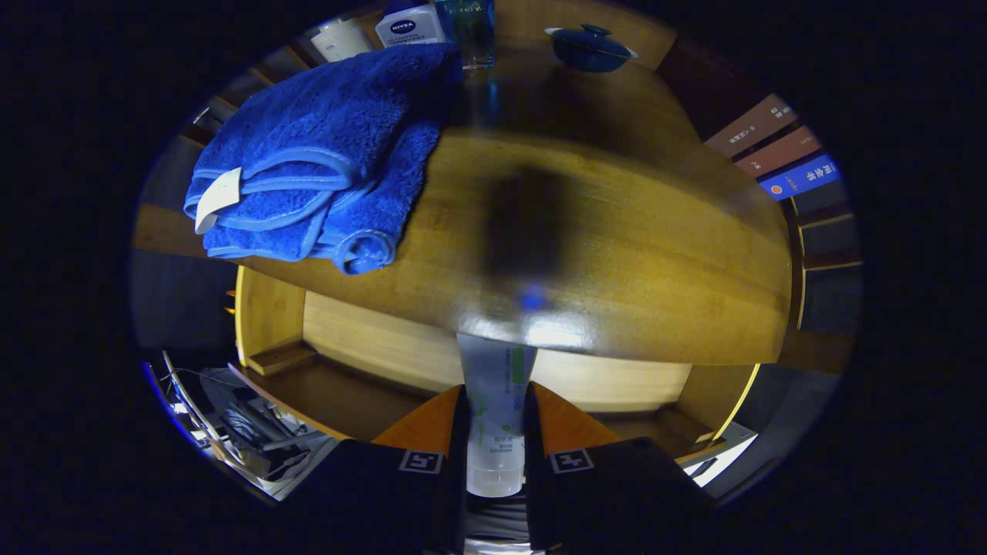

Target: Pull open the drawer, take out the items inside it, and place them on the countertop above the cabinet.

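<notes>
You're over the desk (pixel 617 254) now, its glossy wooden top catching a bright glare just ahead of your fingers, and below its front edge the drawer (pixel 370 347) stands pulled open, looking bare inside from here. The blue towel (pixel 308 154) already lies folded on the desk's far left, so that one seems done. Beyond it sit a white bottle (pixel 409 27), a glass (pixel 472 31) and a blue lidded bowl (pixel 590 48) at the back. Your gripper (pixel 495 432) is clamped on the clear tube (pixel 495 408), both fingers pressing its sides, lifted level with the desk's edge, likely for setting down.
</notes>
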Demonstrator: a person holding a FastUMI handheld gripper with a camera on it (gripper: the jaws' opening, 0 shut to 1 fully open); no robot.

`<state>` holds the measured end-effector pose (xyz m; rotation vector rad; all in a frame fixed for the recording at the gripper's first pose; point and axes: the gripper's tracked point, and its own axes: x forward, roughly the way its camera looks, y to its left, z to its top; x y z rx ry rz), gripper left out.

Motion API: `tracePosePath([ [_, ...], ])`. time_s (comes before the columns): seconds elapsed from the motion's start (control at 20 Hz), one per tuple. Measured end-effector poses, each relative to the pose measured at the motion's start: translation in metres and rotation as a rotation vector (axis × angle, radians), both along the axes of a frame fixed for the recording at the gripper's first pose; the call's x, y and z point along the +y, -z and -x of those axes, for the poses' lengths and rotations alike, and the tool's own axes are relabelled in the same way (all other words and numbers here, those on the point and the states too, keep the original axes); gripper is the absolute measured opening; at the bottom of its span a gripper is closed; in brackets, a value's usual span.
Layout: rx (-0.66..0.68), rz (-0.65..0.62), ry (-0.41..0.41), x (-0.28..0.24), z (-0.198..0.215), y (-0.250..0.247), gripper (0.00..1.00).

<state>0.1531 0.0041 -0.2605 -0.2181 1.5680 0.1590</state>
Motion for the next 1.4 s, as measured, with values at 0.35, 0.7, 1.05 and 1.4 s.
tracePosePath([
  [0.35, -0.023, -0.034, -0.027, 0.003, 0.018, -0.031, 0.36],
  [0.7, -0.179, -0.069, 0.02, 0.009, -0.014, -0.072, 0.36],
  [1.05, -0.247, -0.049, 0.164, -0.003, -0.083, -0.057, 0.36],
  [1.4, -0.321, -0.058, 0.25, -0.007, -0.141, -0.039, 0.35],
])
